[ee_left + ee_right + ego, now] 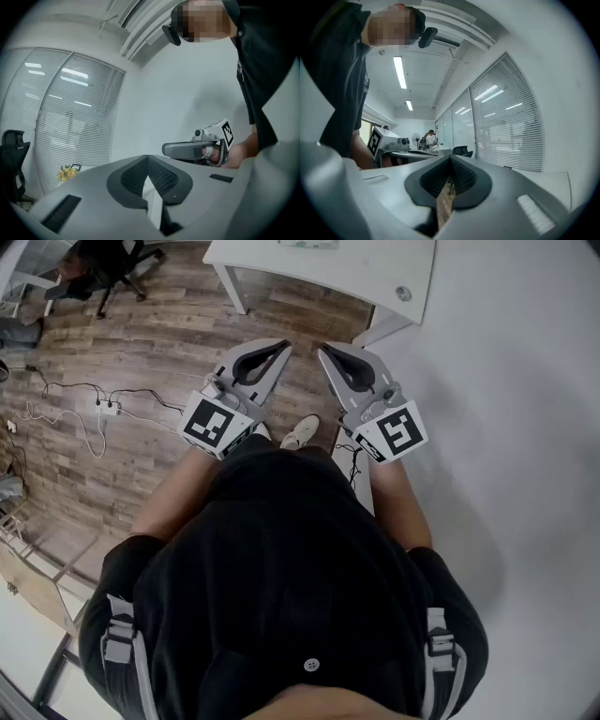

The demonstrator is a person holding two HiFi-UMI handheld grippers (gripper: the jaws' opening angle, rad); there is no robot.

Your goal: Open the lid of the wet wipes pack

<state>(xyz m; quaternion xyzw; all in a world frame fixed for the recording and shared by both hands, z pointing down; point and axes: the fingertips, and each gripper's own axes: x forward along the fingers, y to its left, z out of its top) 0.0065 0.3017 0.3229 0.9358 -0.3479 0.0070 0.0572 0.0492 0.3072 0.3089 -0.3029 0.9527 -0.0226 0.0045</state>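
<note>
No wet wipes pack shows in any view. In the head view my left gripper (283, 347) and right gripper (322, 349) are held level side by side in front of the person's body, above the wooden floor. Their tips point away and lean toward each other. Both have their jaws together with nothing between them. The left gripper view looks along its shut jaws (147, 158) at a white wall, with the right gripper (187, 150) off to the right. The right gripper view shows its shut jaws (451, 159) and the left gripper's marker cube (377, 139) at the left.
A white table (328, 273) stands ahead across the floor, and a large white surface (525, 427) fills the right side. Cables and a power strip (108, 409) lie on the floor at left. An office chair (112, 268) stands far left. Windows with blinds (70, 126) line the room.
</note>
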